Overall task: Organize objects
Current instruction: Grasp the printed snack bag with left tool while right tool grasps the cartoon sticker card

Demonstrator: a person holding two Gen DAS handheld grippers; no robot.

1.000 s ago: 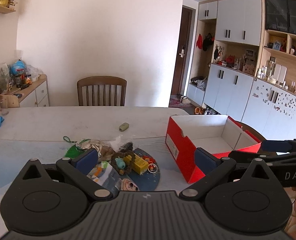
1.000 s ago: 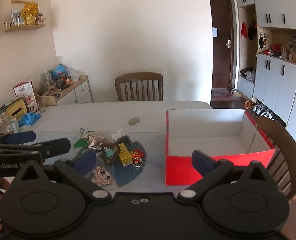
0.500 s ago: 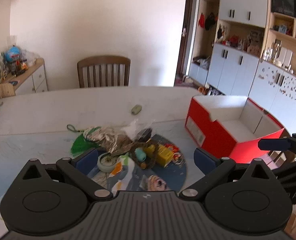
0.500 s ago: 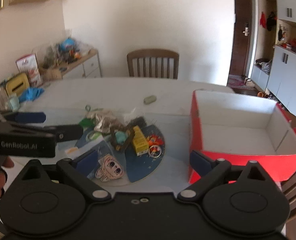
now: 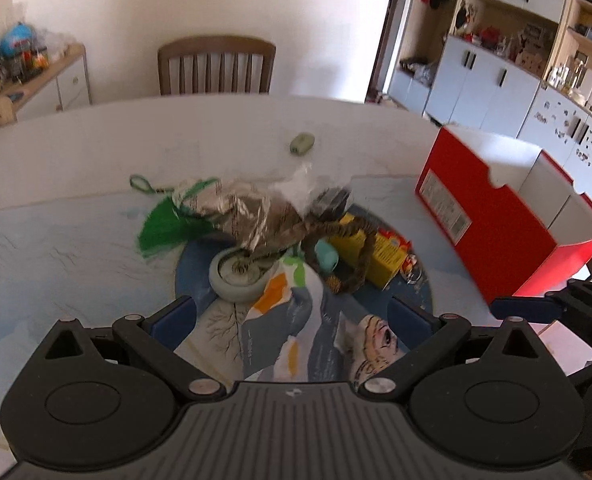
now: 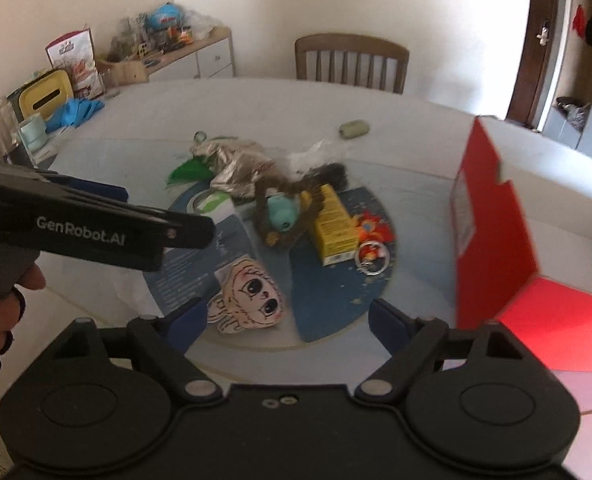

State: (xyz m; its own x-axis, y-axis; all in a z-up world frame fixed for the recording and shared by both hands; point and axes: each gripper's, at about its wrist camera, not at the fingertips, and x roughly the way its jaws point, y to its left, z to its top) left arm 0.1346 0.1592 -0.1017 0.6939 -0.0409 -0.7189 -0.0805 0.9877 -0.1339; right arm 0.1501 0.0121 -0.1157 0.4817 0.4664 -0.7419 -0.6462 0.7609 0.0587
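A pile of small things lies on a round blue mat [image 6: 327, 300] on the table: a yellow box [image 6: 333, 228], a brown rope loop [image 6: 280, 216] around a teal piece, a keyring [image 6: 369, 258], a foil bag [image 5: 256, 216], a pale tape roll [image 5: 238, 278], a green tassel [image 5: 164, 228] and a cartoon-face cutout [image 6: 252, 296]. An open red box [image 5: 491, 224] stands to the right. My left gripper [image 5: 292, 316] hovers open over the near edge of the pile. My right gripper [image 6: 290, 320] hangs above the cutout, its jaws closing with nothing pressed between them.
A small grey-green oval [image 5: 301, 143] lies alone further back on the table. A wooden chair [image 5: 216, 66] stands behind the far edge. A sideboard [image 6: 184, 56] with clutter is at the left, with jars and a blue cloth [image 6: 78, 110] on the table's left end.
Both grippers have come down and forward toward the pile, and both views now tilt down onto it. The right jaws have narrowed a little.
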